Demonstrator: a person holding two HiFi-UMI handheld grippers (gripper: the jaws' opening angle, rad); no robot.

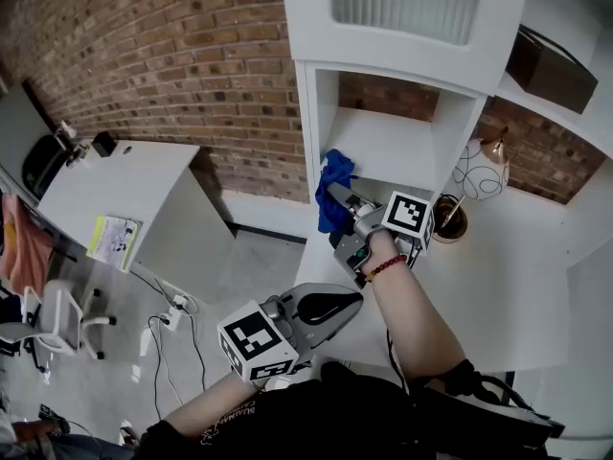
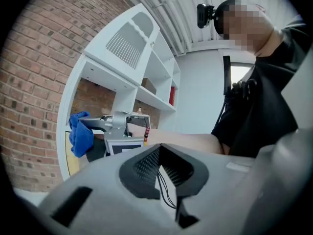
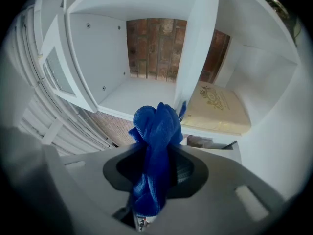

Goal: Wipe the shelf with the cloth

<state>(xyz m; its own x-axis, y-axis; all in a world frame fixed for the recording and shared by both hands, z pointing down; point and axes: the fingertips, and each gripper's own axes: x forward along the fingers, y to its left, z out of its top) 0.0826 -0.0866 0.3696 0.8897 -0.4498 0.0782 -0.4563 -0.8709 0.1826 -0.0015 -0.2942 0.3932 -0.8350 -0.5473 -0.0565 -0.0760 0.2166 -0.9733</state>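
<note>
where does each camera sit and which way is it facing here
Head view: on the head, steeply down at the white shelf; both forearms, left gripper and right gripper show.
Left gripper view: on the left gripper, jaws together, facing the shelf; right forearm and torso show.
Right gripper view: on the right gripper, facing into a compartment; only its jaws, shut on the blue cloth.
Shared: all three show the cloth; the first two show the right gripper.

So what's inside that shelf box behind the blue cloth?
Nothing shows inside the compartment, only white walls and brick behind. The blue cloth, shut in the right gripper, covers its front edge.
</note>
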